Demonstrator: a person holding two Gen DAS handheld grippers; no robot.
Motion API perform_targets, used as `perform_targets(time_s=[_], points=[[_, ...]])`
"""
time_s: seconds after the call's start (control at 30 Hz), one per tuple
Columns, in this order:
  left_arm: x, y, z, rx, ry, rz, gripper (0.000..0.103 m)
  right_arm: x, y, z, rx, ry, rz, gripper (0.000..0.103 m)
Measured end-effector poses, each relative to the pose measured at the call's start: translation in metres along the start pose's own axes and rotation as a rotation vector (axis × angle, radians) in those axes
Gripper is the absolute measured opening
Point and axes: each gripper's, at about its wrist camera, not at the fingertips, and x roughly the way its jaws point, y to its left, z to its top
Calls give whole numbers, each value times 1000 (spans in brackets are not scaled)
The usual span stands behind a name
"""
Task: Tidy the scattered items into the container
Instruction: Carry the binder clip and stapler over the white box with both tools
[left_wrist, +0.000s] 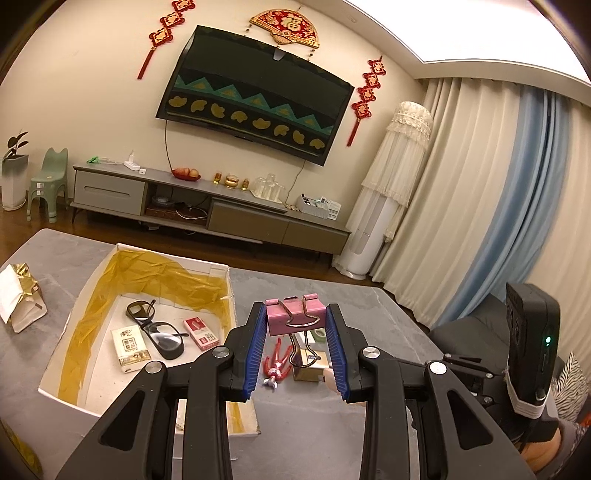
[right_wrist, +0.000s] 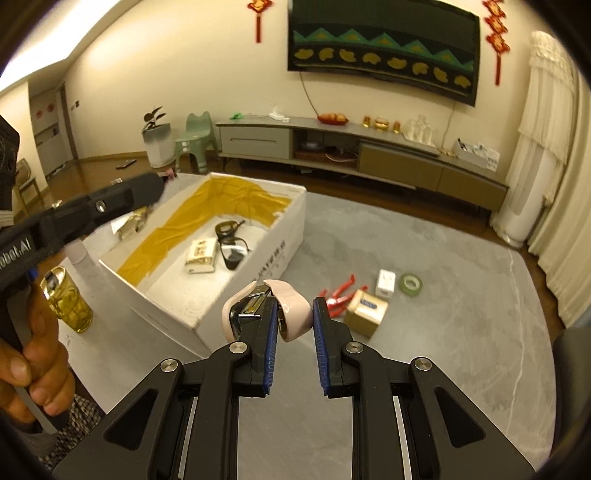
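Only the left wrist view shows the left gripper (left_wrist: 296, 321) clenched on a pink binder clip (left_wrist: 295, 317), wire handles dangling, above the bench (left_wrist: 369, 325) beside the white box (left_wrist: 221, 275). The right gripper (right_wrist: 295, 325) holds a pink stapler (right_wrist: 291, 314) loosely, near the box's front corner

My left gripper (left_wrist: 296, 320) squeezed a pink clip (left_wrist: 295, 316) above the grey table (left_wrist: 388, 325). Glasses (left_wrist: 157, 328) lay in the white box (left_wrist: 74, 321).
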Motion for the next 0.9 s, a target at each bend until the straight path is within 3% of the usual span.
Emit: perform_targets(time_s=[0.37,0.57,0.9], points=[[-14,58,6,-107,4,53,34,20,28,50,-32,-22,73,19],[-22,82,13,-69,41,106,34,32,42,61,-57,-2,104,19],[-15,118,12,-120,94,142,34,46,62,80,-113,18,172,19]])
